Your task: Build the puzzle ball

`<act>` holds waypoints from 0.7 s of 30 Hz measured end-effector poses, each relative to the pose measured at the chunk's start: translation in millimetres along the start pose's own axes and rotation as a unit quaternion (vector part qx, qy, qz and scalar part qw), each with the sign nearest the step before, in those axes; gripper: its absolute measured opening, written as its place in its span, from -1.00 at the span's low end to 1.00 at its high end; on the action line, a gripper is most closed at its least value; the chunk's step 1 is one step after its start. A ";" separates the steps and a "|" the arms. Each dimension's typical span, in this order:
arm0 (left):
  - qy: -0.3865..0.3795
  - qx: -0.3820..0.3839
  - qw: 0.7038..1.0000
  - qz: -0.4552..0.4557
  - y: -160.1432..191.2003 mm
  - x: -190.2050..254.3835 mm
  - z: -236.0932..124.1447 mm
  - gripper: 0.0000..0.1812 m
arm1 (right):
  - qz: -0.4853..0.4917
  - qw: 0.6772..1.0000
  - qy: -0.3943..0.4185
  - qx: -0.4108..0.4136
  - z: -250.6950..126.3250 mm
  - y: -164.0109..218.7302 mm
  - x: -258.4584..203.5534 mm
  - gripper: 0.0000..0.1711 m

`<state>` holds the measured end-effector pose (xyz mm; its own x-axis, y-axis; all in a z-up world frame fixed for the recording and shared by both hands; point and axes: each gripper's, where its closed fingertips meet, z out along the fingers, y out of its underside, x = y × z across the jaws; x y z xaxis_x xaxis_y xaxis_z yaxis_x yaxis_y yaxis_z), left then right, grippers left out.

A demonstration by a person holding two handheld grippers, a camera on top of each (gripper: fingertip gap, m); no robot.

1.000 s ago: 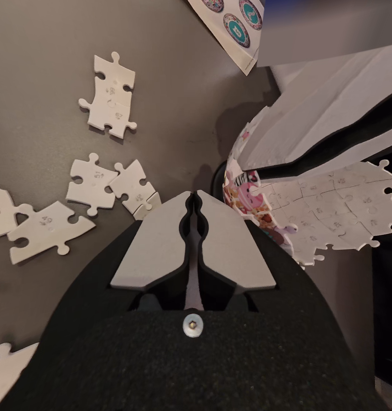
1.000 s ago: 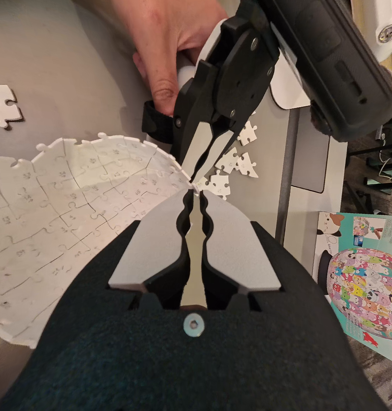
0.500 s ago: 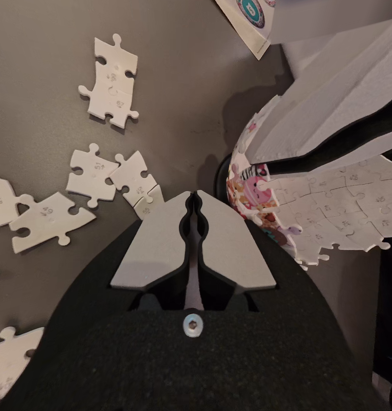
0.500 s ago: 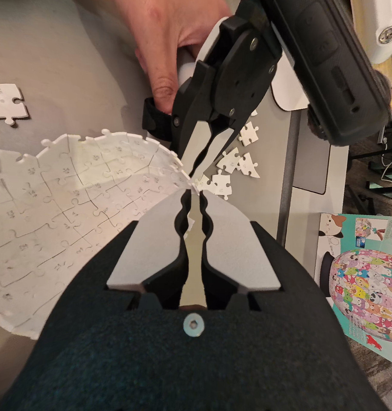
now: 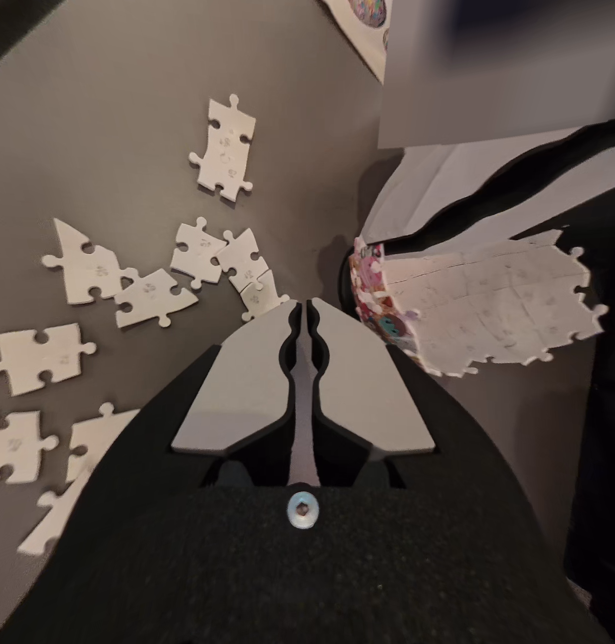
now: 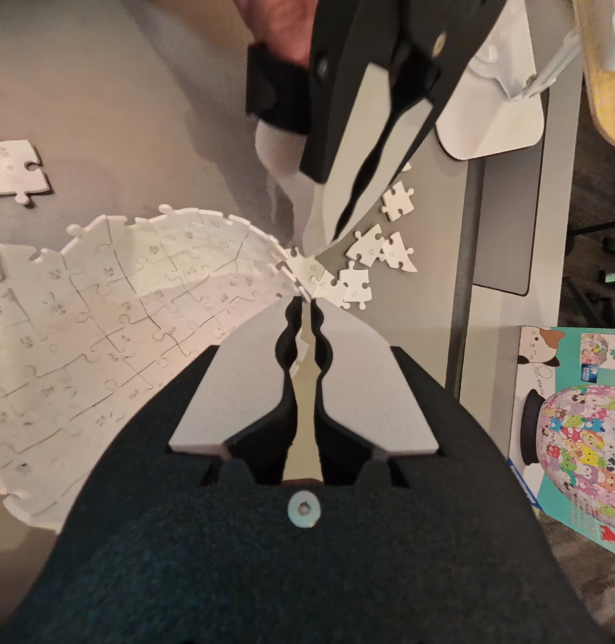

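— Grey counter (image 5: 124, 104) first: what lies on it?

— White loose pieces (image 5: 225, 150), blank side up. The left wrist view shows about ten, counting a joined pair as one; two at the lower left edge are cut off by the frame and the tool's body.

— And the puzzle ball?

— Half built, a curved shell (image 6: 89, 313) of joined pieces. Its white inside faces the right wrist camera; its coloured outside shows only as a thin strip in the left view.

— Who has hold of it?

— The right tool (image 6: 306, 304), nearly closed, pinches the shell's rim at its tips. The left tool (image 5: 304, 304) is closed to a thin slit with nothing between its fingers; it hangs over the pieces.

— Anything else?

— One puzzle box (image 6: 578, 418), partly cropped. Blur hides the numbers.
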<state>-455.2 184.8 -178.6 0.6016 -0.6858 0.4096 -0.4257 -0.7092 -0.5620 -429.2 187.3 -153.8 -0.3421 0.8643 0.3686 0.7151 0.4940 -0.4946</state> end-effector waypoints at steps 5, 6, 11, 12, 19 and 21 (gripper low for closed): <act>-0.004 0.004 1.000 0.001 -8.7 18.2 -28.8 -0.83 | 0.017 1.000 -0.008 0.012 -5.3 -2.7 1.5 -0.96; -0.001 0.001 1.000 0.005 -9.5 24.5 -32.4 -0.80 | 0.022 1.000 -0.010 0.015 -6.0 -3.5 2.0 -0.96; -0.022 -0.047 0.998 0.039 -4.0 47.2 -26.4 -0.72 | 0.033 0.999 -0.023 0.026 -5.1 -5.2 0.0 -0.96; -0.036 -0.067 0.996 0.047 0.7 47.0 -22.1 -0.70 | 0.034 0.999 -0.023 0.028 -5.3 -5.3 0.3 -0.96; -0.096 -0.125 0.986 0.058 14.3 37.3 -11.0 -0.70 | 0.042 0.998 -0.033 0.041 -3.2 -3.6 0.9 -0.96; -0.090 -0.120 0.987 0.053 13.0 37.5 -10.2 -0.77 | 0.051 0.997 -0.039 0.046 -3.6 -3.7 1.3 -0.96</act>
<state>-445.1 148.1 -163.3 0.6465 -0.7330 0.2116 -0.6277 -0.6687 -0.3986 -430.1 186.2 -148.7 -0.3186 0.9136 0.2526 0.6915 0.4063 -0.5973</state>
